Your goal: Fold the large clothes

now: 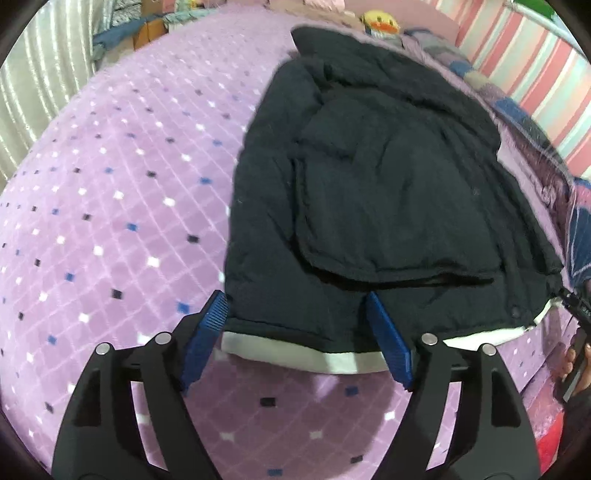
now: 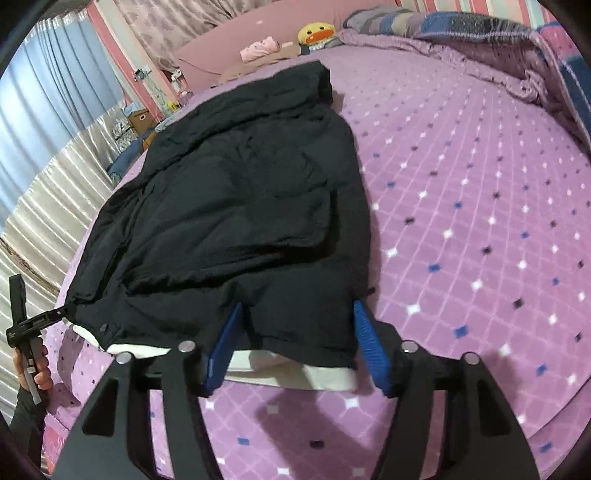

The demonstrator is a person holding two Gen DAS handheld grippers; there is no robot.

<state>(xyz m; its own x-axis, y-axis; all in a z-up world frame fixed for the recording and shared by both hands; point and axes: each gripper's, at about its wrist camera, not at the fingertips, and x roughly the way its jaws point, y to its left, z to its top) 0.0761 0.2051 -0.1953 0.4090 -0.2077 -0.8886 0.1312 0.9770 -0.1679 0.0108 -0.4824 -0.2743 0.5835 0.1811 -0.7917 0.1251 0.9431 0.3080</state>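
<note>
Your dark padded jacket (image 1: 369,184) lies flat on the purple quilted bed (image 1: 110,184), already folded in on itself, with its hem and white lining edge (image 1: 295,354) at the 6 o'clock side of both wrist views and its collar toward 12 o'clock, near the yellow duck toy (image 2: 317,33). Your left tongs (image 1: 295,332) stand wide, straddling the hem's left corner with the pads either side of the cloth and not pressing on it. Your right tongs (image 2: 295,339) are likewise spread over the hem's right corner, gripping nothing yet. The likely next step is to pinch both corners and carry the hem toward the collar, and that is where trouble sits. Close too shallow and you may catch only the white lining or the top layer, so the puffy shell slides off as you lift. Clamp unevenly and one corner will trail, skewing the fold. The padding is slippery and springy; the sleeve flap (image 2: 258,206) folded on top could tumble open.
</note>
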